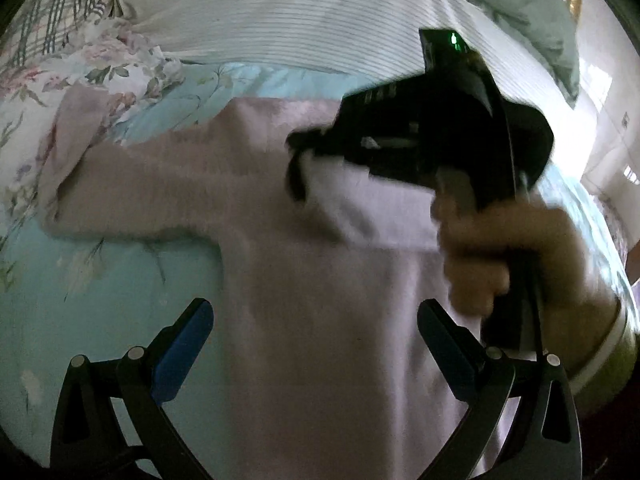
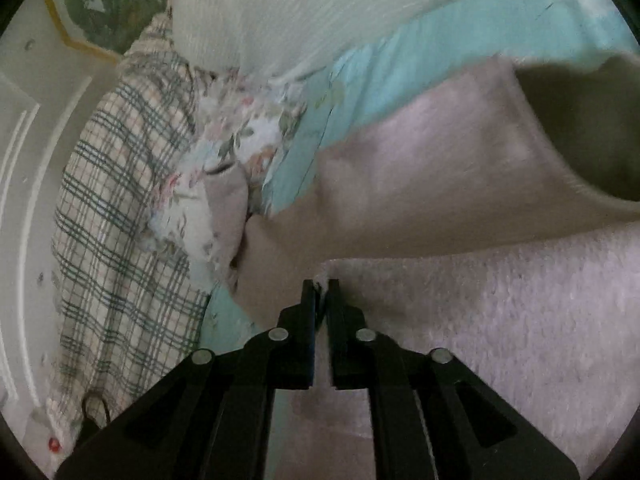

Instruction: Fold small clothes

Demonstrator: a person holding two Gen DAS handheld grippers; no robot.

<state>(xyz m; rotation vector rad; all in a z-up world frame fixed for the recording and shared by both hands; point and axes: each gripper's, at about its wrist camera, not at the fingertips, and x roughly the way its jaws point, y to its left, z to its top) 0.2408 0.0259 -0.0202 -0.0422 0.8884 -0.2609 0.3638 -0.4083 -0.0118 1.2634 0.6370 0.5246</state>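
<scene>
A fold of the pink sweater (image 2: 500,340) is pinched between the closed jaws of the right gripper (image 2: 321,292). The left gripper (image 1: 314,320) is held spread above the sweater, which is laid on the turquoise bedspread (image 1: 80,280). A white pillow (image 1: 300,12) is seen at twelve o'clock.

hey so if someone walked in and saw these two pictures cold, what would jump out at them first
Probably the pale pink sweater spread over the turquoise floral bedsheet, filling the middle of both views. Next, the right claw, shut on a sweater edge and lifting it, with the person's hand gripping its handle at the right of the left view. The left claw hangs open over the sweater's body.
</scene>
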